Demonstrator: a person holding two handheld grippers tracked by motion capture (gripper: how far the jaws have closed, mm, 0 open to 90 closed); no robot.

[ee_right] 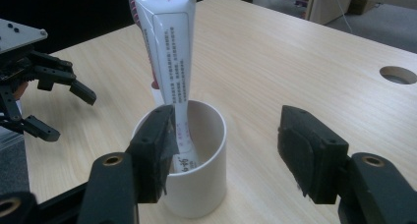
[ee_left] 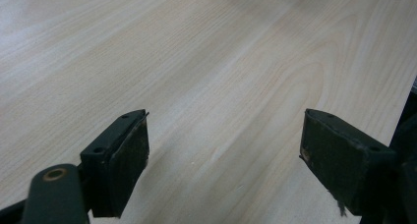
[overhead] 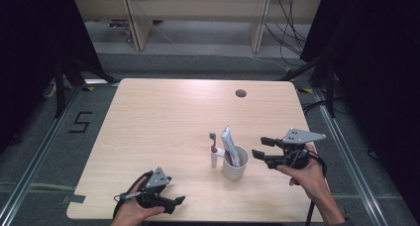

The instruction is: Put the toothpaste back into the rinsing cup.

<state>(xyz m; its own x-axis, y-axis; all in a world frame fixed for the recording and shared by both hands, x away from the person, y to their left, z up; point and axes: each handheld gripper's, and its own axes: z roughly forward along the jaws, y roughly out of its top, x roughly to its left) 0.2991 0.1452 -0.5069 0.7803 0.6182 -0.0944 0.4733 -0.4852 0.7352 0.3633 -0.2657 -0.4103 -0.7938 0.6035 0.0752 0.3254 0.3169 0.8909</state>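
Pale wooden table carries everything. Nearest, the left gripper rests spread and empty. Farther, the right gripper, jaws apart and empty, sits just right of the mug; its toothpaste tube leans upright inside.

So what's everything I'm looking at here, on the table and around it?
White ceramic mug: one, white, near the table's front right, close to the right gripper.
White toothpaste tube: one, white with dark print and red marks, standing tilted inside the mug.
Toothbrush with red and white handle: one, upright just left of the mug; whether it touches the mug I cannot tell.
Light wooden table: one, pale wood, with a round hole near its far edge.
Black floor marking "5": one, left of the table.
Left gripper: one, black, at the front edge, jaws open, nothing between them.
Right gripper: one, black, right of the mug, jaws open, holding nothing.
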